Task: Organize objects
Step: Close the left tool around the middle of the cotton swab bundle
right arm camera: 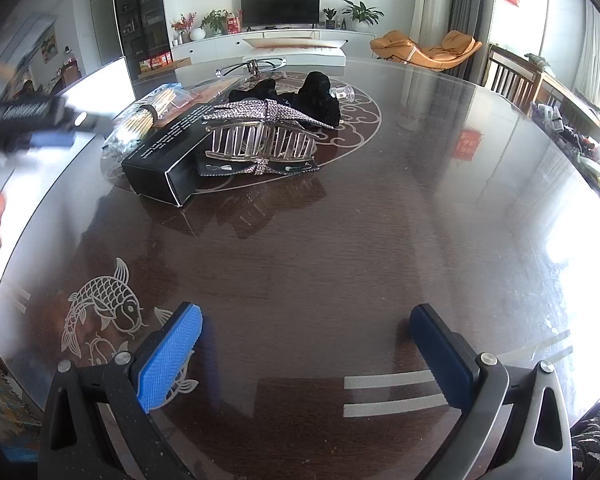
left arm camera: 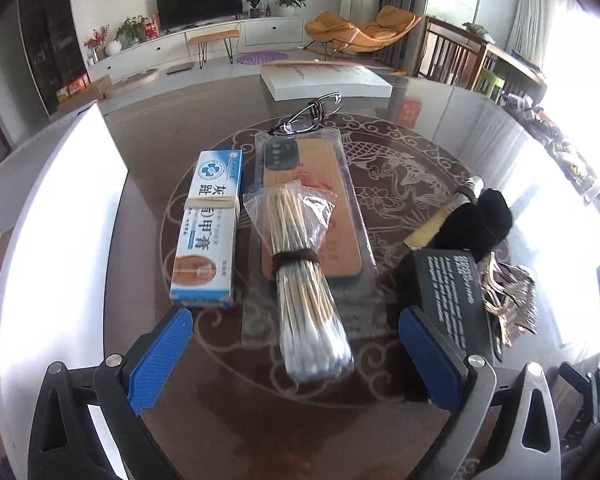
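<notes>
The left gripper point(left arm camera: 296, 354) is hovering, jaws apart, straddling the bagged cotton swabs point(left arm camera: 306, 280) lying on the phone case point(left arm camera: 316, 208), likely lining up a pick, while the right gripper point(right arm camera: 306, 354) is waiting, jaws apart, over bare counter point(right arm camera: 380, 220).

One ointment box point(left arm camera: 206, 228), one swab bundle point(left arm camera: 308, 280), one phone case point(left arm camera: 316, 204) — one black box point(right arm camera: 168, 152), one hair claw point(right arm camera: 260, 136), one pair of glasses point(left arm camera: 308, 116).
</notes>
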Motion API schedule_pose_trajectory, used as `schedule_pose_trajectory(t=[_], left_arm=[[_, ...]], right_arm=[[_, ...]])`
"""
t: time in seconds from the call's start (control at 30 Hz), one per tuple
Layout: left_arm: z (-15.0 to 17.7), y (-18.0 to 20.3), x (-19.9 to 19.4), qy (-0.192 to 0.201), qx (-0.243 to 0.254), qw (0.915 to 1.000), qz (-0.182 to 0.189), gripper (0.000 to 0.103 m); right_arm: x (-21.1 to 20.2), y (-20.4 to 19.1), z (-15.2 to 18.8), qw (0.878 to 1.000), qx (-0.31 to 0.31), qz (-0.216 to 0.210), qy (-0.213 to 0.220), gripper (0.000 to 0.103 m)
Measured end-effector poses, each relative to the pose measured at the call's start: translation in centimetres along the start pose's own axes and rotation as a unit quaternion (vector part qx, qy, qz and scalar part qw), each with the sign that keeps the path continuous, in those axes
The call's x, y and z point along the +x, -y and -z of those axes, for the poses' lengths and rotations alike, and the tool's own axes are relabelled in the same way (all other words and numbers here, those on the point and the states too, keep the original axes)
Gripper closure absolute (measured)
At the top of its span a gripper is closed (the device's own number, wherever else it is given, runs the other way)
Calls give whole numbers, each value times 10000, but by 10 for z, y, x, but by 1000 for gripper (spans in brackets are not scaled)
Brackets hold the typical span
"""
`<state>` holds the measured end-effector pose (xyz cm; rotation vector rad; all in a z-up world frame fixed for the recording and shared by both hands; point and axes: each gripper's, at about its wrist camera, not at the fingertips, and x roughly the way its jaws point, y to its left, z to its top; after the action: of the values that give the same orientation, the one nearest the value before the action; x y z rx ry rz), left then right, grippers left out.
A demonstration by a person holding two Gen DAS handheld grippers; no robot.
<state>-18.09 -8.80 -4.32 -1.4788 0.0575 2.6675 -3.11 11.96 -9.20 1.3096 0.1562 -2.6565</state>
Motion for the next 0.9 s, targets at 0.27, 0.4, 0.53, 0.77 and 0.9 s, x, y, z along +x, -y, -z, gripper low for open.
schedule_pose_trajectory(t=[0.27, 0.4, 0.53, 0.77, 0.9], left_arm=[[-16, 18, 31, -198, 94, 9997, 106, 0], [-18, 23, 35, -166, 241, 9995, 93, 7], [-18, 19, 41, -236, 133, 9994, 210, 25], [-12, 13, 31, -77, 208, 9996, 153, 74], [3, 6, 17, 41, -68, 9996, 268, 74]], right_arm=[[0, 0, 0, 10000, 1, 2, 18, 0], [0, 0, 0, 10000, 2, 2, 16, 0], [1, 0, 0, 10000, 1, 2, 17, 0], [0, 0, 0, 10000, -1, 2, 20, 0], [1, 0, 0, 10000, -1, 2, 21, 0]])
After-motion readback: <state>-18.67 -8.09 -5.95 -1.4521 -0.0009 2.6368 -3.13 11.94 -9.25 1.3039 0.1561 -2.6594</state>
